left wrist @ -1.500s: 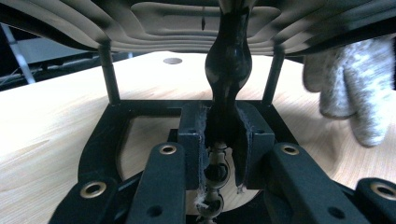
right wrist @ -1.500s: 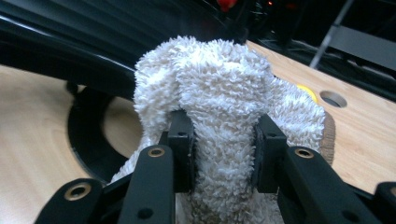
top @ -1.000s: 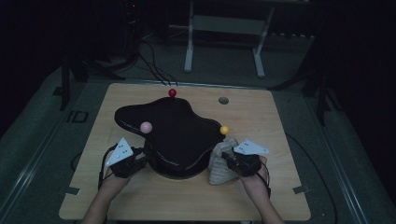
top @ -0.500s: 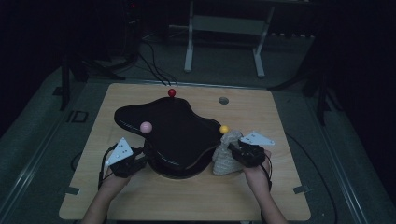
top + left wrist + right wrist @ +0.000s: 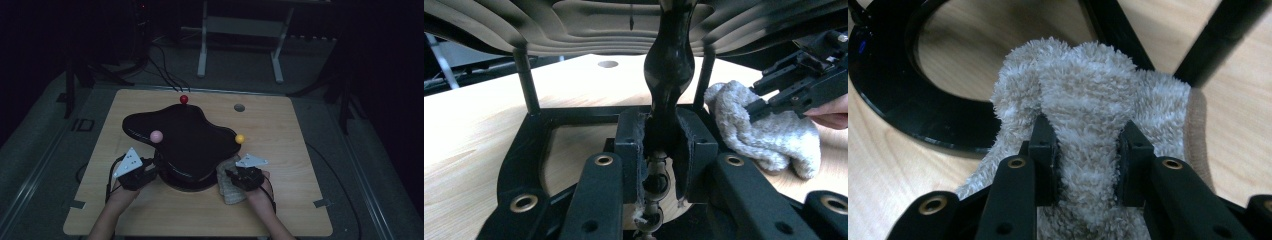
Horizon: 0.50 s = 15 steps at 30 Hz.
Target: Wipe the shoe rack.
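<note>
On the near half of the desk [image 5: 300, 165] stood a black stand [image 5: 182, 137] with a wavy-edged glossy top, three coloured balls at its edge: a red ball [image 5: 184, 99] at the far side, a pink ball [image 5: 156, 135] on the left and a yellow ball [image 5: 240, 138] on the right. The left gripper [image 5: 150, 170] was at the stand's near left, and in the left gripper view its fingers [image 5: 629, 145] were pressed around the black centre post [image 5: 669, 75] under the top, apparently to keep the stand from shifting. The right gripper [image 5: 231, 176] sat at the stand's near right, its fingers [image 5: 1044, 145] pinching a raised fold of a grey-beige terry cloth [image 5: 1088, 100]. That cloth [image 5: 229, 180] lay bunched on the wood, just beside the stand's ring-shaped base [image 5: 908, 100] and close to one of its thin legs [image 5: 1218, 40]. Judging by this, the step in hand looked like wiping the stand, with the cloth gripped and brought low beside the base. The next move would call for a firm pinch on the fold while the cloth is drawn along the base or up to the top's edge, the left grip staying tight so the stand does not slide or tip, and care that the balls are not knocked.
</note>
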Tool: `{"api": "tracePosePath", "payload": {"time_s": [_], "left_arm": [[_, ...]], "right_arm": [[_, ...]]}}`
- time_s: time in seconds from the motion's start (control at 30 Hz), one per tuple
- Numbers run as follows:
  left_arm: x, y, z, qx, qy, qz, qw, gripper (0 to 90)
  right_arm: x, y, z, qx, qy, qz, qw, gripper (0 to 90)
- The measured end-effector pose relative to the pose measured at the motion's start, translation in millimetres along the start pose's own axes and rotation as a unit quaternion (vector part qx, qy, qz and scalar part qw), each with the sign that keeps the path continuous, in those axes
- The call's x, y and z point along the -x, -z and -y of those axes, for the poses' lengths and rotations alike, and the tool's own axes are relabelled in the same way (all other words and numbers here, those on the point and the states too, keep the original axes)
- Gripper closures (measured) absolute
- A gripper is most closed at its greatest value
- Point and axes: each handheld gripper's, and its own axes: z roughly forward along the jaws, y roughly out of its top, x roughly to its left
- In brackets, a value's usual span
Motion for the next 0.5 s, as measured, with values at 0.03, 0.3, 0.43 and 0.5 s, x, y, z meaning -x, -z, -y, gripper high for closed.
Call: {"api": "tracePosePath", "payload": {"time_s": [0.03, 0.3, 0.43, 0.5], "left_arm": [[-0.1, 0.1, -0.3, -0.001, -0.002, 0.000, 1.0000, 74.2], [0.7, -0.2, 0.0, 0.000, 0.001, -0.002, 1.0000, 74.2], [1.2, -0.2, -0.6, -0.002, 0.000, -0.004, 1.0000, 74.2], [1.1, -0.2, 0.0, 0.000, 0.002, -0.003, 1.0000, 74.2]], "right_arm": [[1.4, 0.2, -2.0, 0.009, 0.000, 0.007, 0.9999, 67.5], [-3.8, -19.2, 8.4, 0.013, -0.001, 0.037, 0.9992, 68.4], [-18.0, -15.5, 5.4, 0.001, 0.054, 0.011, 0.9985, 67.9], [-16.0, -14.9, 3.6, 0.000, 0.058, 0.015, 0.9982, 67.5]]}}
